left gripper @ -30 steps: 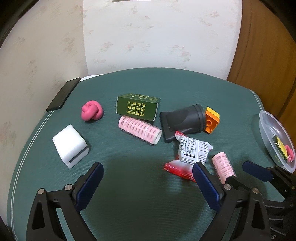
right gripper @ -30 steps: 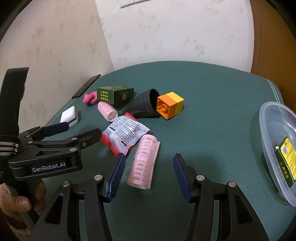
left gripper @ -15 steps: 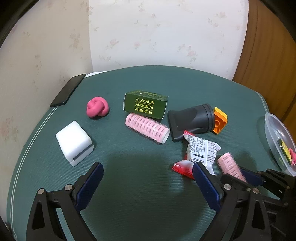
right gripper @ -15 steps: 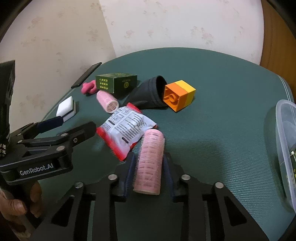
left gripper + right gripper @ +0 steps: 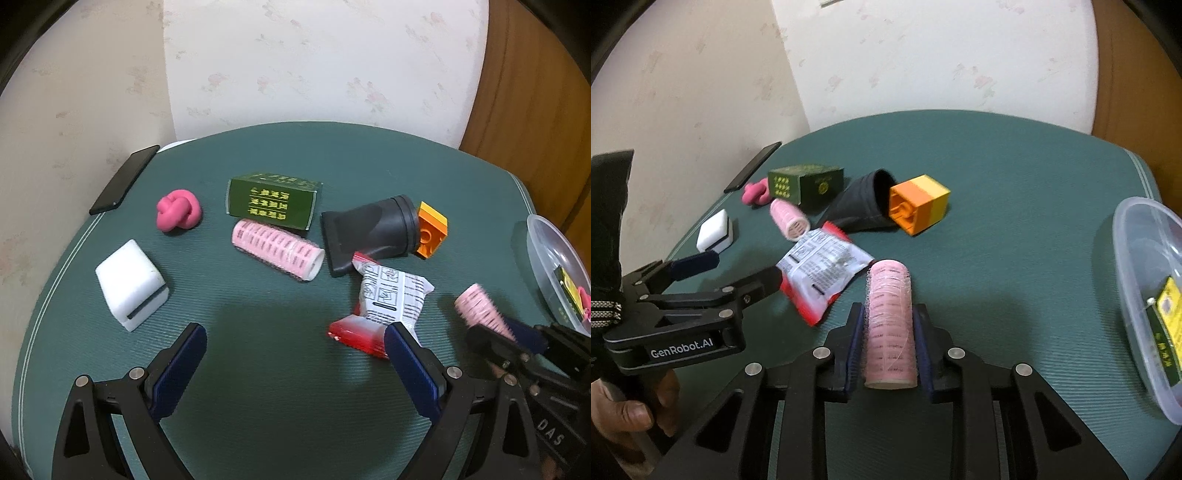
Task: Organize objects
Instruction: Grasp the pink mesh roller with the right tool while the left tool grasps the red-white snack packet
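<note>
right claw (image 5: 889,326) — went from apart to clamped | pink roller (image 5: 889,325) — now gripped between pads

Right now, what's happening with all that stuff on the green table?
A person is tidying up with a claw in each hand. The right claw has just closed and is shut on a pink hair roller. The left claw is open and holds nothing. A second roller, a green box, a snack packet, an orange block and other bits lie on the table. A clear plastic container sits to the right with a few things already inside.
</note>
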Tool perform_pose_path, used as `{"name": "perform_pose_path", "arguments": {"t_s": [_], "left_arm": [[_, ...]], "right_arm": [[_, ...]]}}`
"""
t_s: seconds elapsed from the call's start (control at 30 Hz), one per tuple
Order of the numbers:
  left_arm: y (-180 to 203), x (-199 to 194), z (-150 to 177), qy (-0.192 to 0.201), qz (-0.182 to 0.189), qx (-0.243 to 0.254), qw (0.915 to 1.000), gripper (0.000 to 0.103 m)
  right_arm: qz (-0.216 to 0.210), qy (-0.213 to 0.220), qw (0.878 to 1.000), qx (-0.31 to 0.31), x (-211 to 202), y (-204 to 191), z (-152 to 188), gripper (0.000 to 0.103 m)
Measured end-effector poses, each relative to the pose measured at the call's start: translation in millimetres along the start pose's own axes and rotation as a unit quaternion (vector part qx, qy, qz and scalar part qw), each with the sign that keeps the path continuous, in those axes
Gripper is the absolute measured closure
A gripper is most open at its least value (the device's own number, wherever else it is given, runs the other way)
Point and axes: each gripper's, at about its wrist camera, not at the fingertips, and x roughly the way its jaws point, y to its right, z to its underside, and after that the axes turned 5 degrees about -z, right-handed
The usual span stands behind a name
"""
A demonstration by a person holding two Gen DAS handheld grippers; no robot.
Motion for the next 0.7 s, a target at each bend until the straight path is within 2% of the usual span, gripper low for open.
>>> {"name": "perform_pose_path", "arguments": {"t_s": [0.3, 0.47, 0.7], "left_arm": [[19, 1, -3, 0.004, -0.003, 0.033, 0.9994, 0.004], [32, 5, -8, -0.002, 0.009, 0.050, 0.9987, 0.004], [39, 4, -13, -0.005, 0.021, 0.047, 0.9987, 0.004]], "right_arm": [[0.004, 0.013, 1.000, 0.014, -9, 12, 0, 0.076], [0.004, 0.019, 1.000, 0.015, -11, 14, 0, 0.076], [0.003, 0.025, 0.999, 0.027, -14, 20, -1, 0.076]]}}
